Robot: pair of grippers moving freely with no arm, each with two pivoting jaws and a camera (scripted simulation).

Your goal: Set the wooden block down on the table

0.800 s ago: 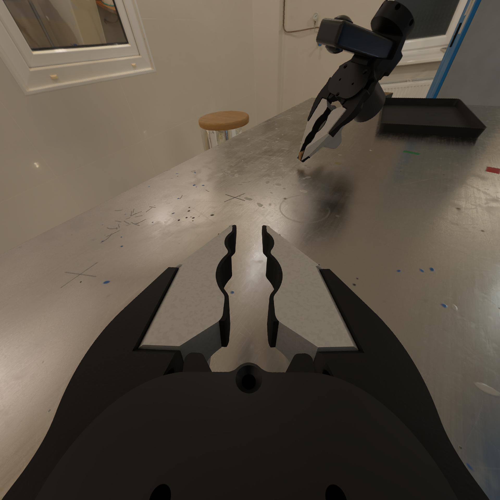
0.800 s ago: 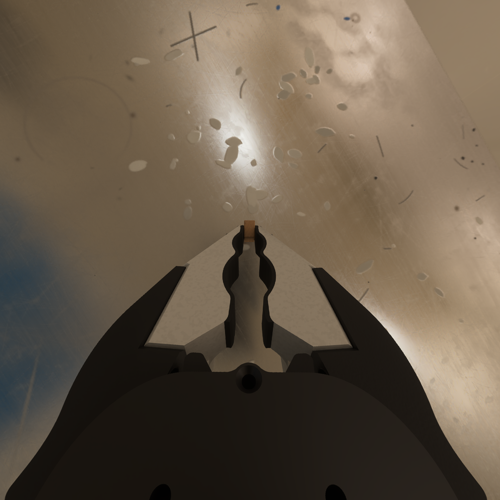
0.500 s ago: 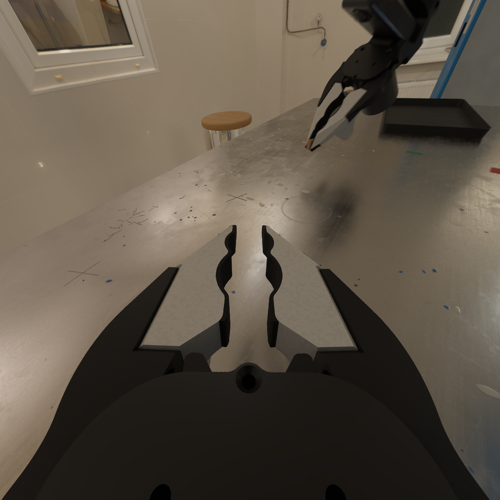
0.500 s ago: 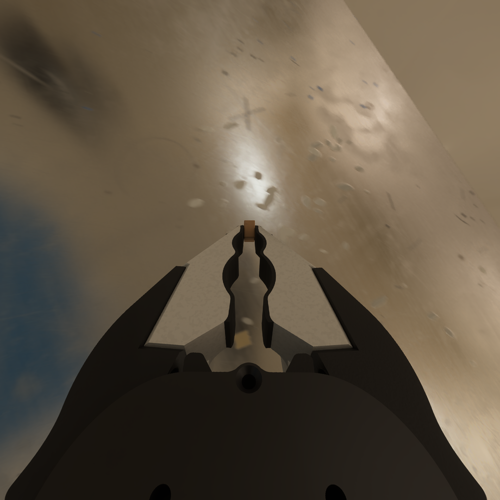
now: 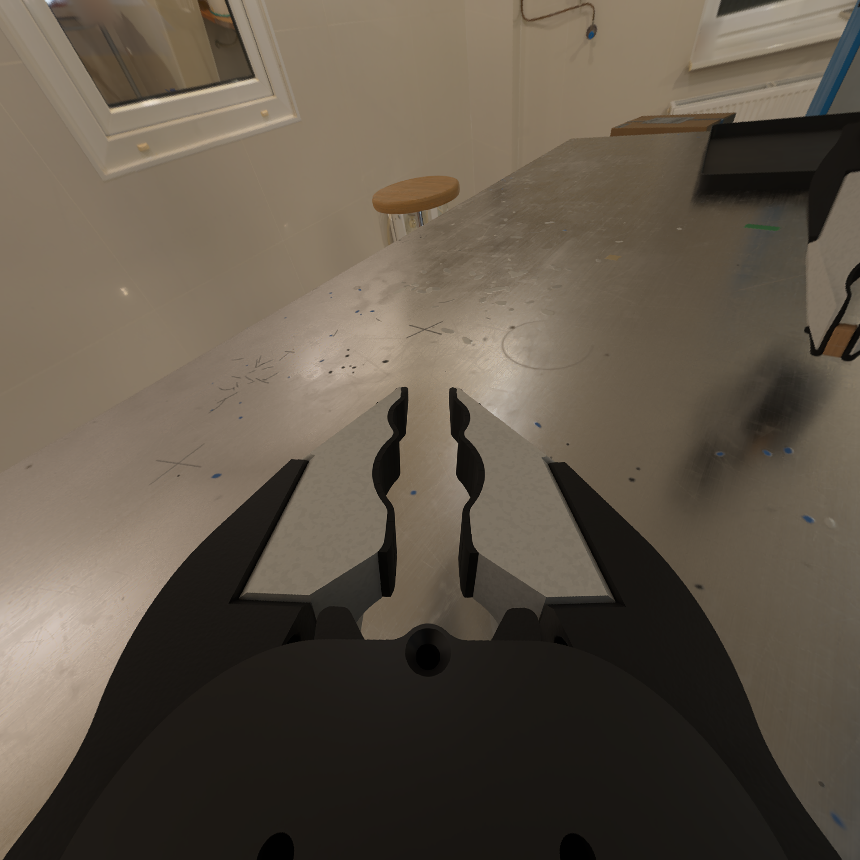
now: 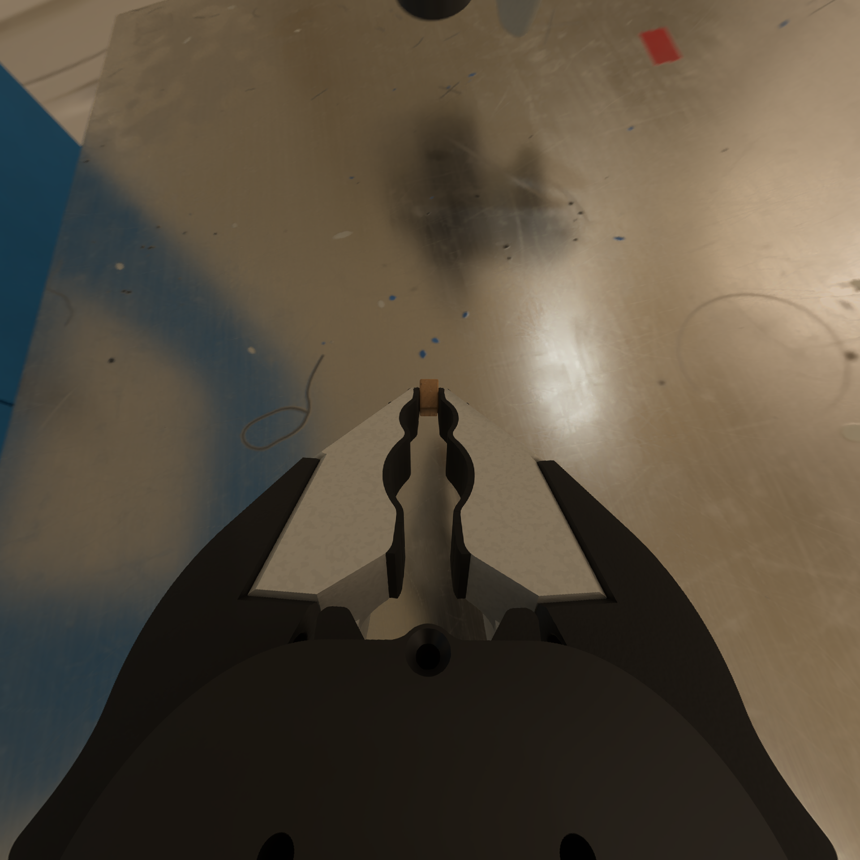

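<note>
A small wooden block (image 6: 428, 395) is pinched between the tips of my right gripper (image 6: 428, 393), held in the air above the metal table (image 6: 605, 419). In the left wrist view the right gripper (image 5: 835, 346) hangs at the far right edge, pointing down, with the block (image 5: 843, 345) at its tips, above its dark shadow on the table (image 5: 512, 288). My left gripper (image 5: 428, 395) is open and empty, low over the table, its jaws a narrow gap apart.
A black tray (image 5: 763, 149) stands at the far right of the table, a brown box (image 5: 670, 124) behind it. A round wooden stool (image 5: 415, 193) stands beyond the table's left edge. A red tape mark (image 6: 660, 45) and a blue panel (image 6: 32, 195) show in the right wrist view.
My right gripper, still holding the block, has swung from the far middle of the table to the right and closer to the left gripper. The left gripper has barely shifted.
</note>
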